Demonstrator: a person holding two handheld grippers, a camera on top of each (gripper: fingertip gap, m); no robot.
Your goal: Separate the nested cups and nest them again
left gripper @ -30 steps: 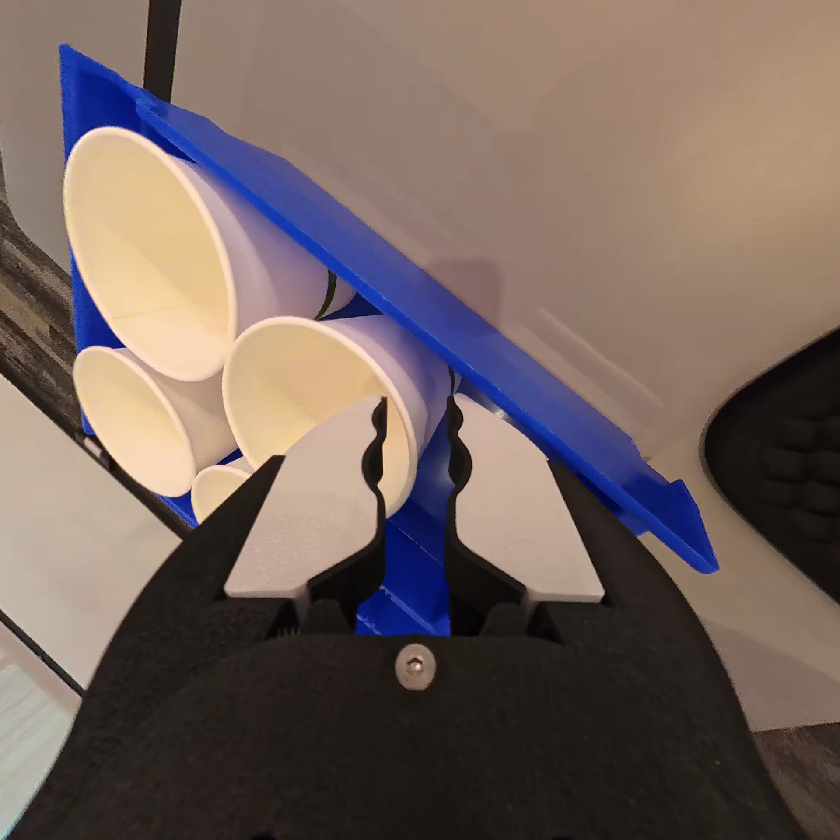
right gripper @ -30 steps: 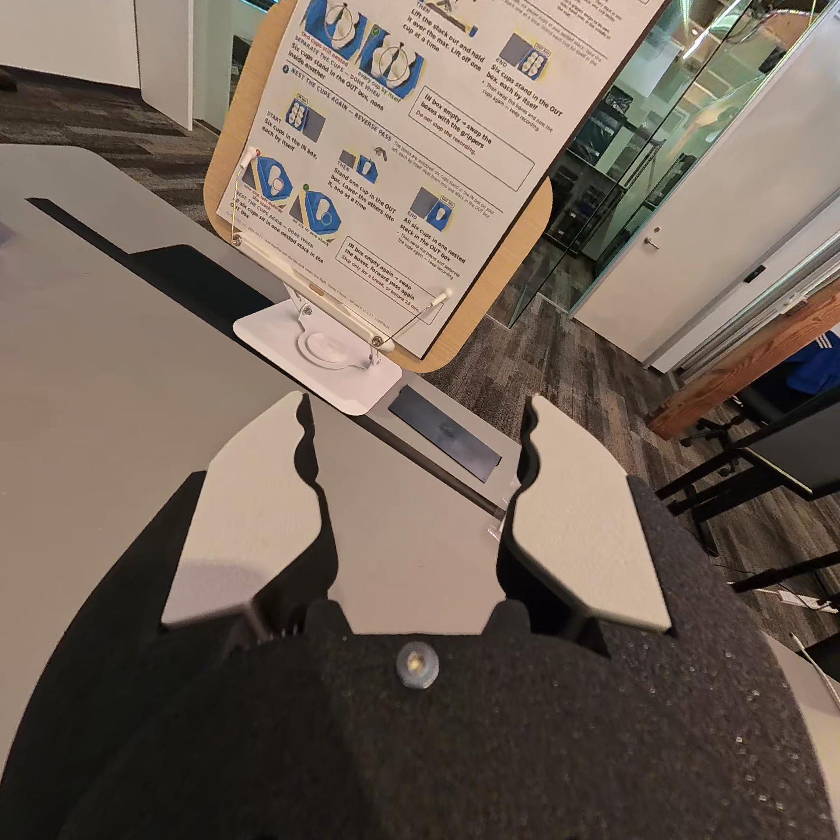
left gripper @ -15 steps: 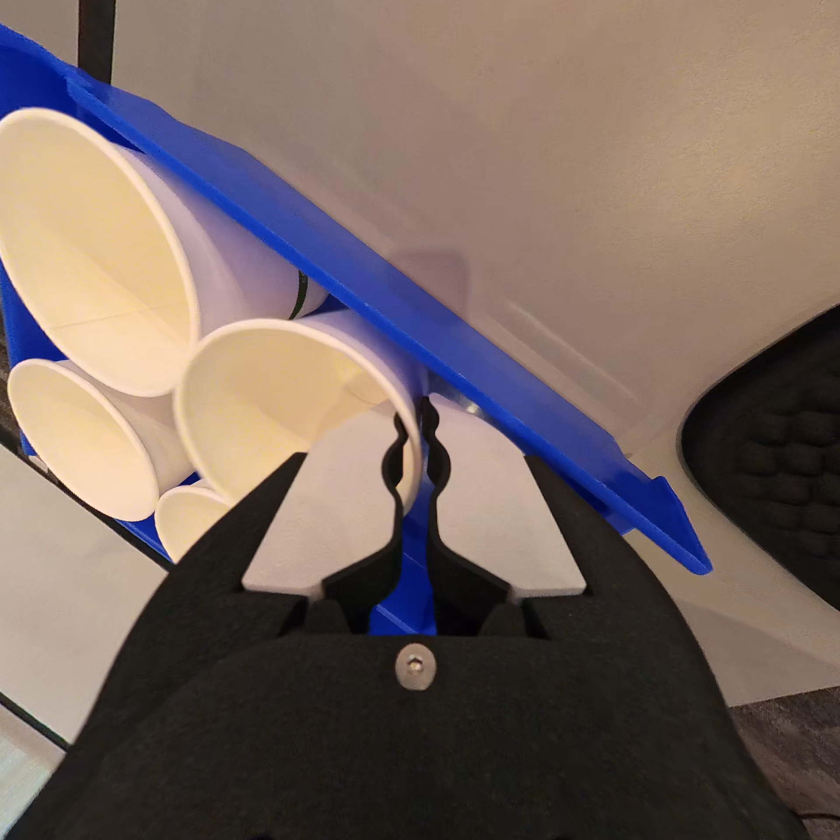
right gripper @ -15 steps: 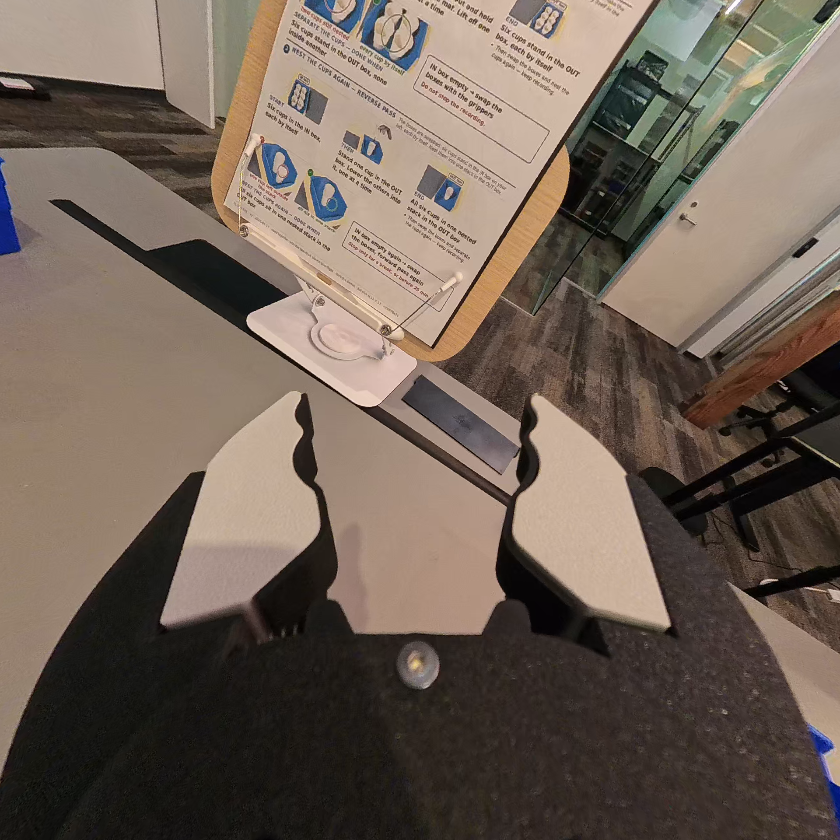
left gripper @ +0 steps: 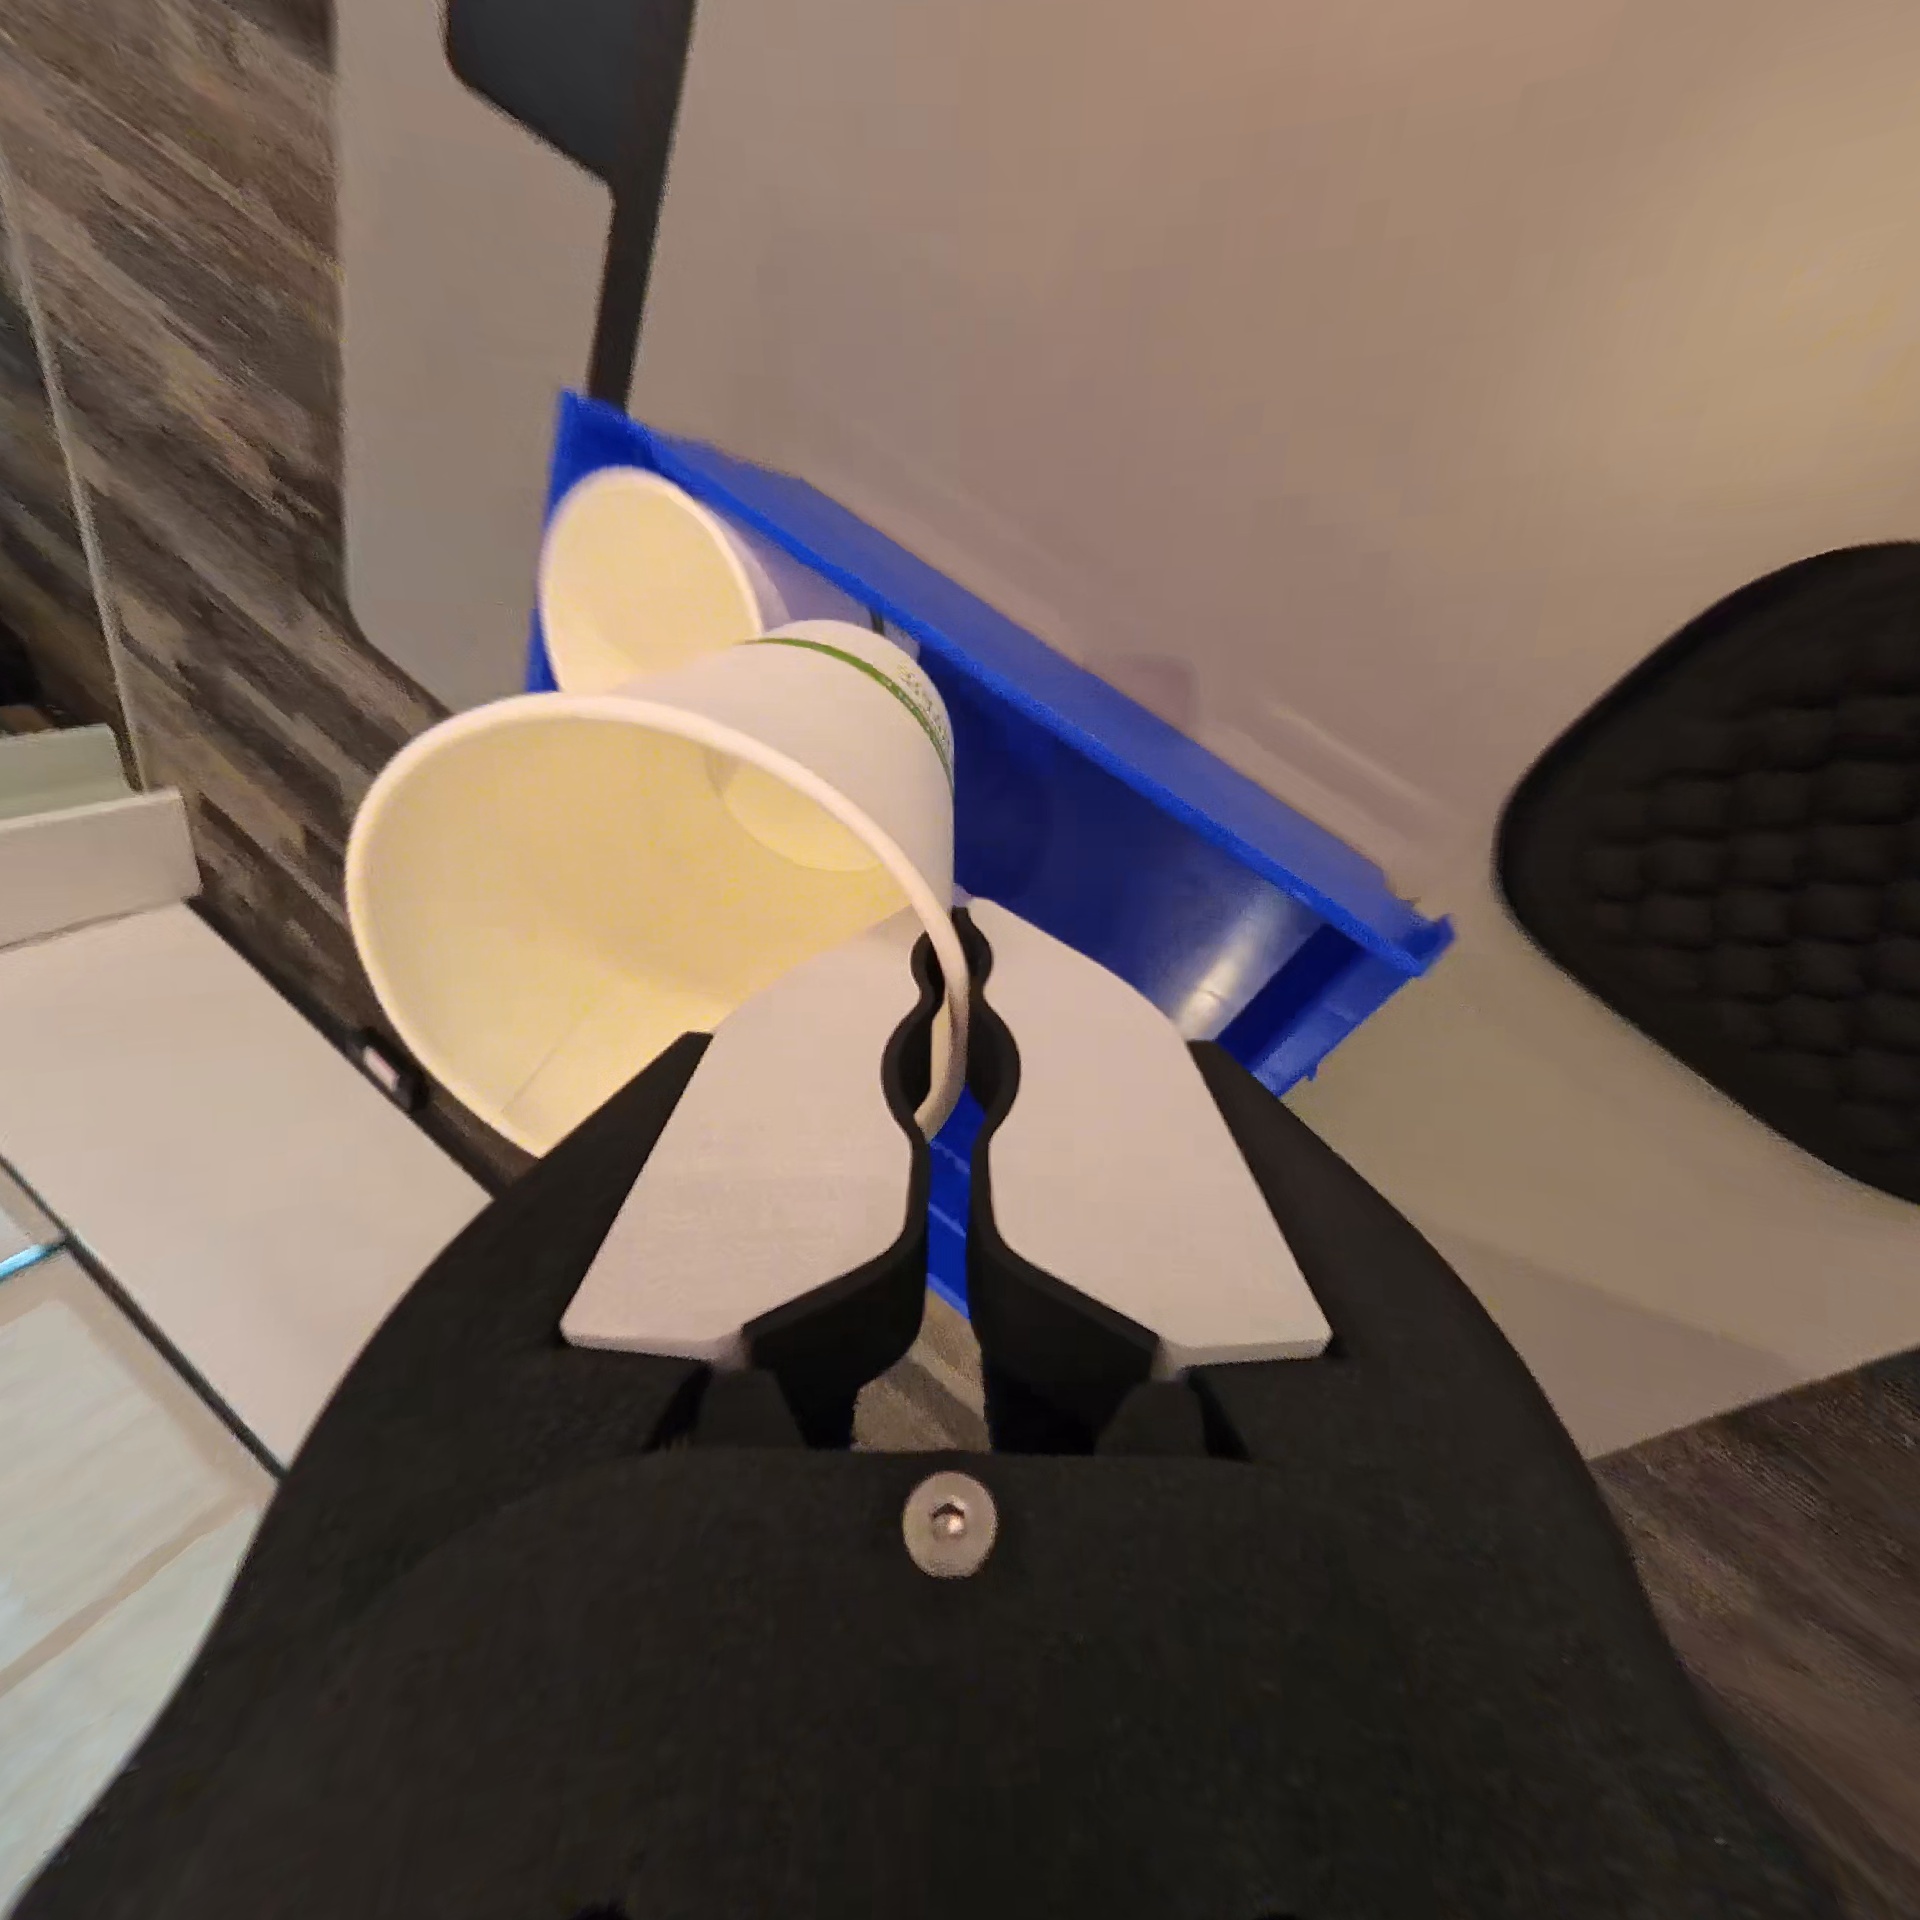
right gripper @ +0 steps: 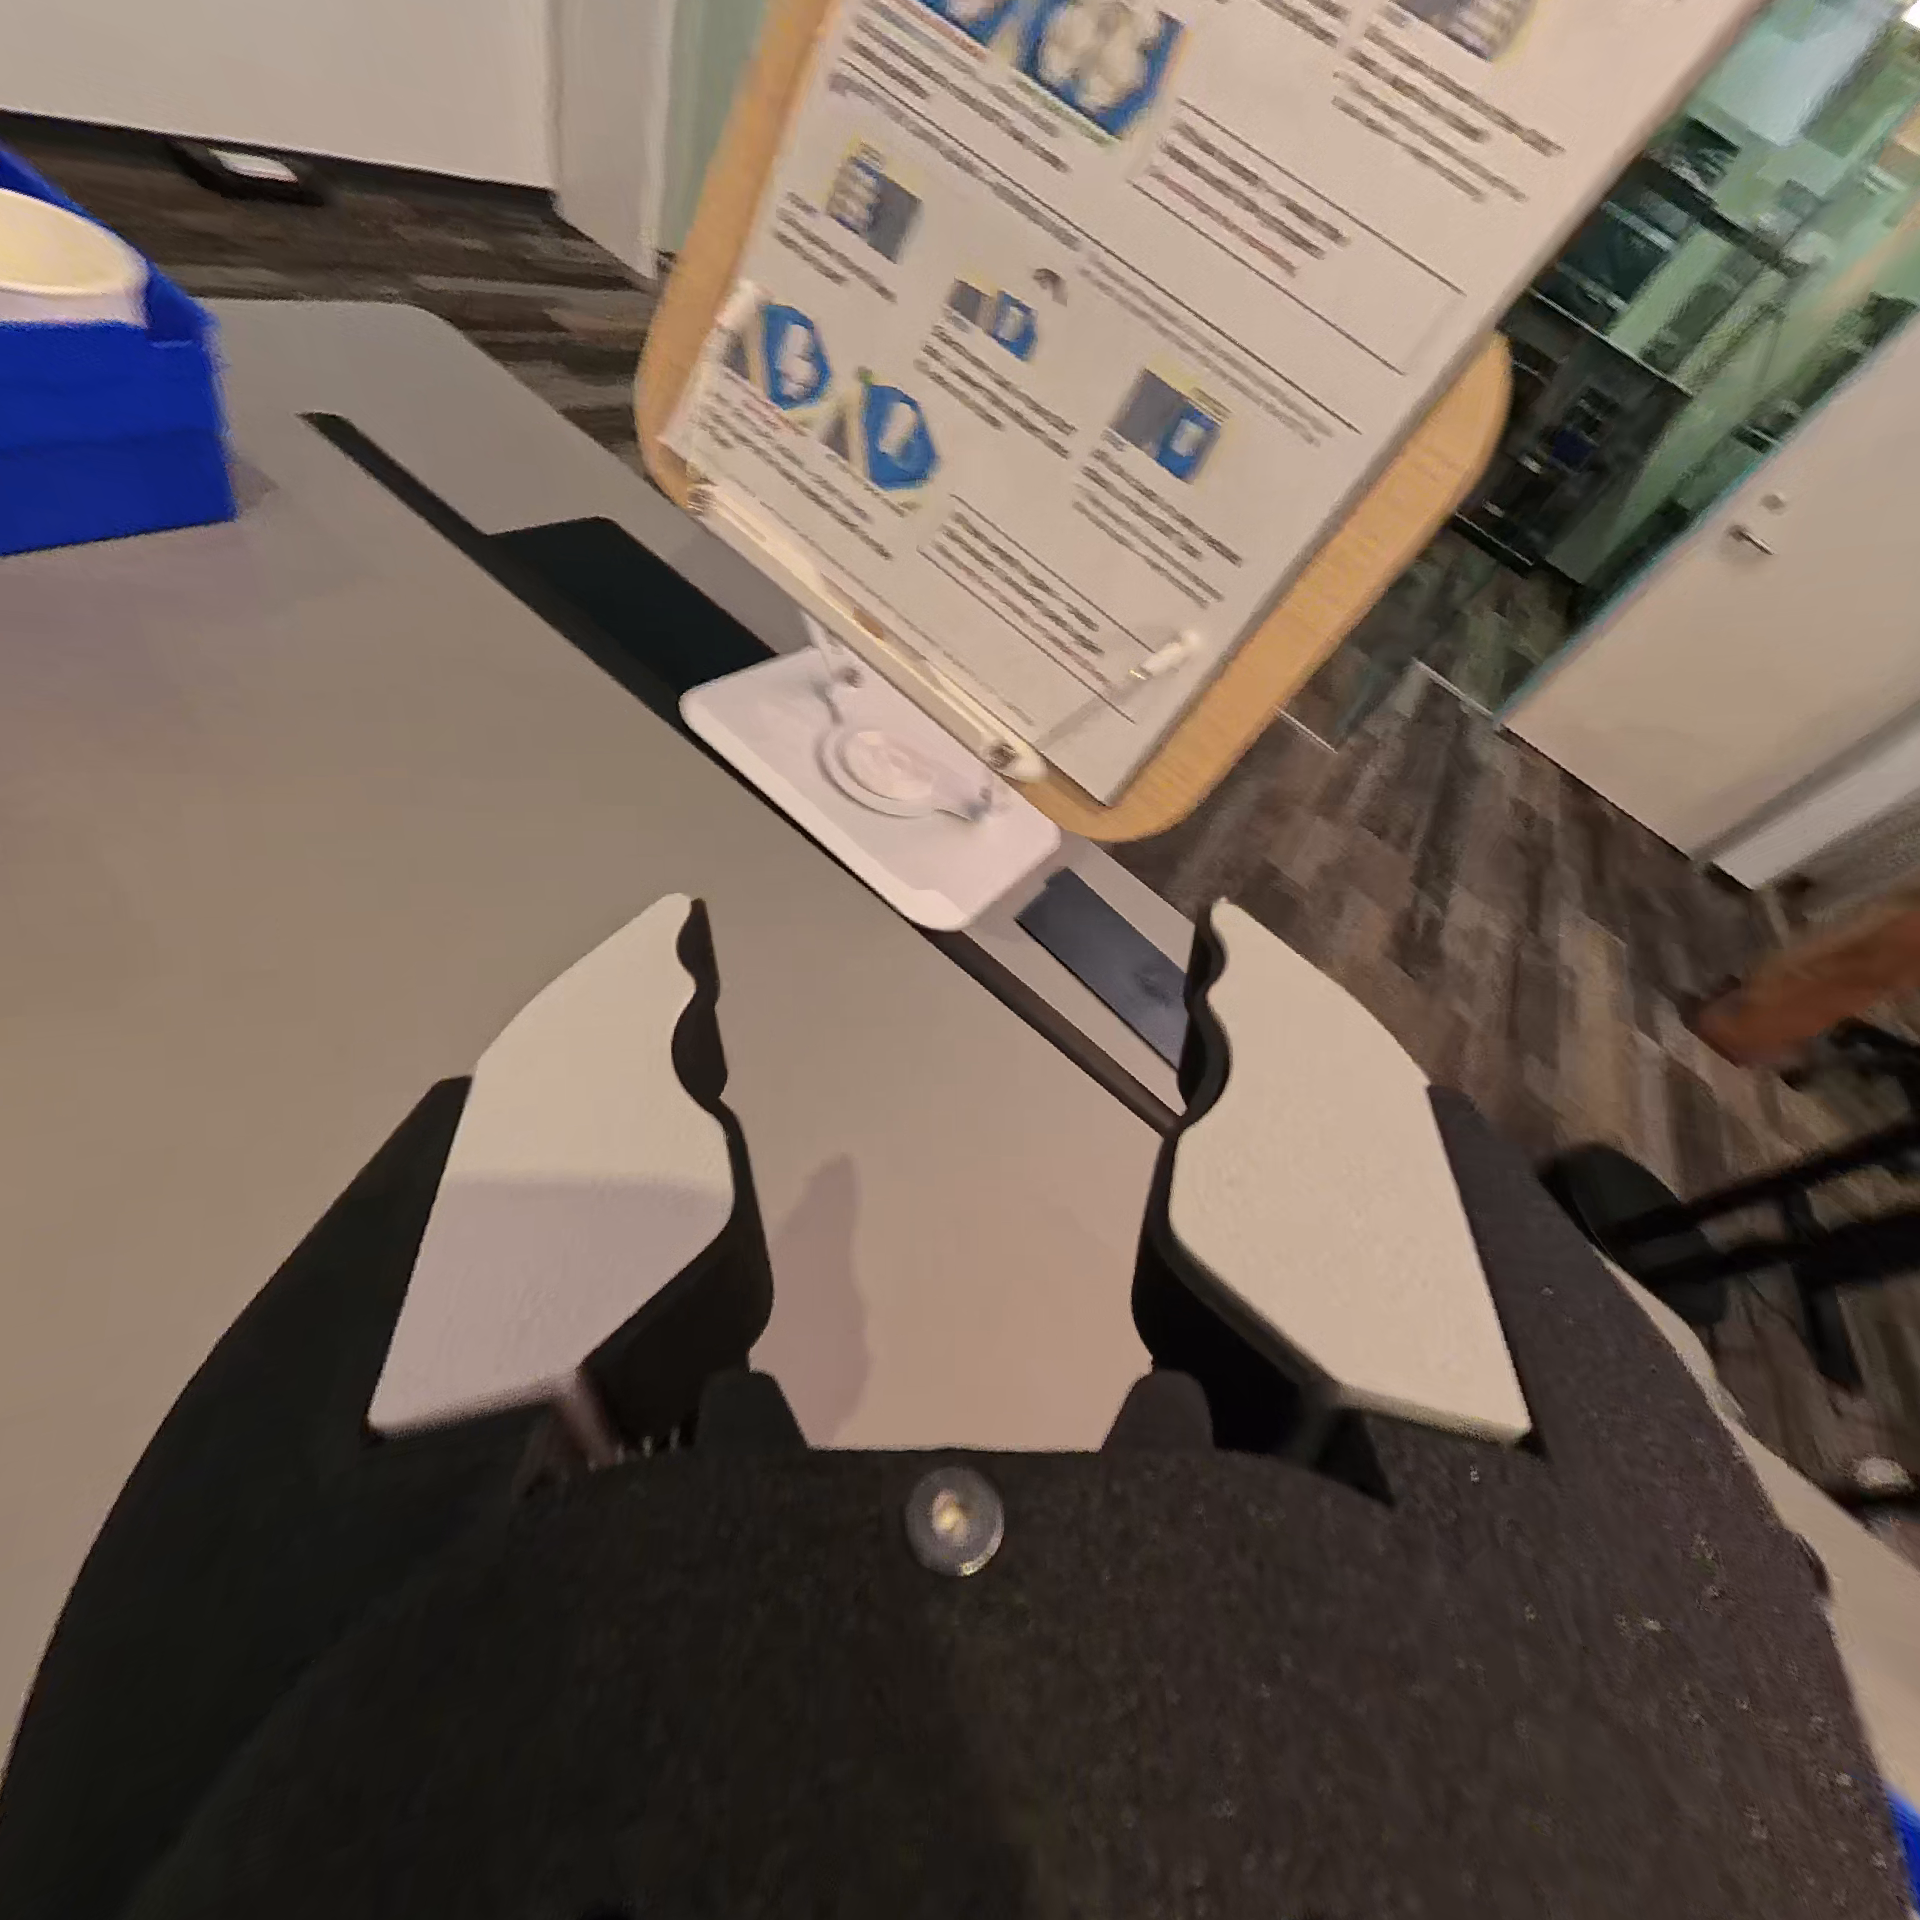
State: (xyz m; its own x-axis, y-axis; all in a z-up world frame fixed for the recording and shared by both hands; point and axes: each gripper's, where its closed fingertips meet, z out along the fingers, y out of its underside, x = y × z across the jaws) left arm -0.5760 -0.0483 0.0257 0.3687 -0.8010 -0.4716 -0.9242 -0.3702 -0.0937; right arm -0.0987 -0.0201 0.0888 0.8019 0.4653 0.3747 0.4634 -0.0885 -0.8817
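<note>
L gripper pinches white cup rim, held above blue bin; R gripper hovers over table, jaws wide, empty.

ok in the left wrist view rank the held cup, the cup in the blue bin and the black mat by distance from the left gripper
1. White paper cup, rim pinched in the left gripper jaws.
2. Second white paper cup, beyond it, at the blue plastic bin's far end.
3. Black textured mat, off right, about as far: too close to call.
</note>
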